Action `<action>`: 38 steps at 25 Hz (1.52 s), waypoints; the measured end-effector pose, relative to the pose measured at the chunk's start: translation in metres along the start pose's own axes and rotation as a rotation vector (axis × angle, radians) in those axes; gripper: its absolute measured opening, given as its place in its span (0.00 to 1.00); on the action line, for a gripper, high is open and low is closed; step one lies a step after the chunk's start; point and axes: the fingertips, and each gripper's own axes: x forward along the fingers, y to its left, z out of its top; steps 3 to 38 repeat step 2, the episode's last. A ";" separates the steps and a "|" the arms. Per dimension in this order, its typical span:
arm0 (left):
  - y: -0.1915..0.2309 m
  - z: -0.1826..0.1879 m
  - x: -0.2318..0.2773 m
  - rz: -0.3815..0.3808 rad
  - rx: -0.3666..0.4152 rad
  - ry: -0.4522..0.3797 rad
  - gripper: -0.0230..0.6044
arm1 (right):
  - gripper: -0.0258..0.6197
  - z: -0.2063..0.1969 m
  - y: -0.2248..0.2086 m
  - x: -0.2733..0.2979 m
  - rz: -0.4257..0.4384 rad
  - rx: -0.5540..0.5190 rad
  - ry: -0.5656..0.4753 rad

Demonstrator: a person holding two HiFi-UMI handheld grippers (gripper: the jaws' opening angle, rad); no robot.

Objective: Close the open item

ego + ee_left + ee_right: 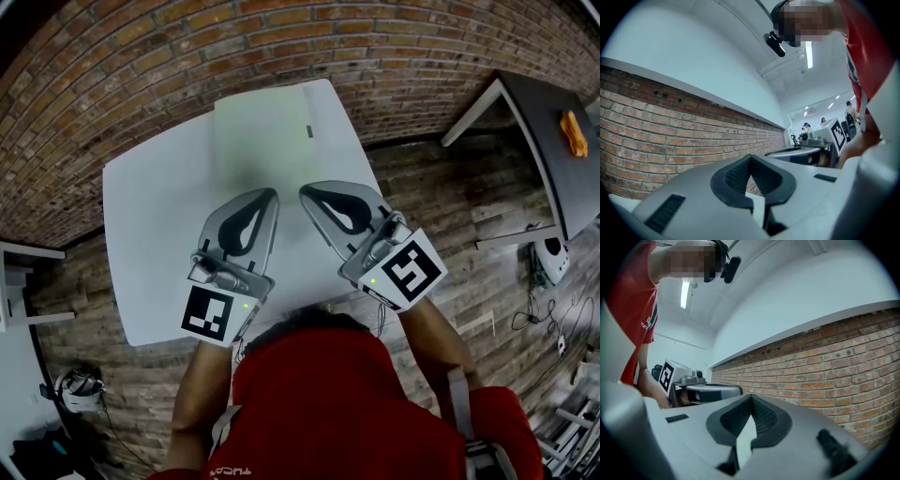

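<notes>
The left tongs [272, 194] are shut, their two dark pads pressed together with nothing in between. The right tongs [305, 192] are shut and empty in the same way. They sit side by side over the near part of a white table [150, 234]. Their tips lean in toward each other and come close, but do not touch.

Just past the tips, on the far part of the table, lies a flat pale thing [272, 122] with a small dark mark near its right edge. It looks flat. I cannot tell if it is open or closed.

Each pair of tongs has a cube with black and white squares at its near end, the left cube [208, 314] and the right cube [410, 272]. Two bare arms reach to them from a red shirt [337, 403].

Past the table stands a brick wall [187, 56]. The floor [422, 187] is wood. Far to the right is a dark table [548, 159] with an orange thing [574, 133] on it.
</notes>
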 end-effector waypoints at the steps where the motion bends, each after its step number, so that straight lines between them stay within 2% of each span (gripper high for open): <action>1: 0.000 0.000 0.000 0.000 0.000 0.001 0.06 | 0.09 0.000 0.000 0.000 -0.001 0.000 0.000; 38: 0.000 -0.001 0.001 0.000 0.000 0.003 0.06 | 0.09 0.000 -0.001 -0.001 -0.002 0.001 0.000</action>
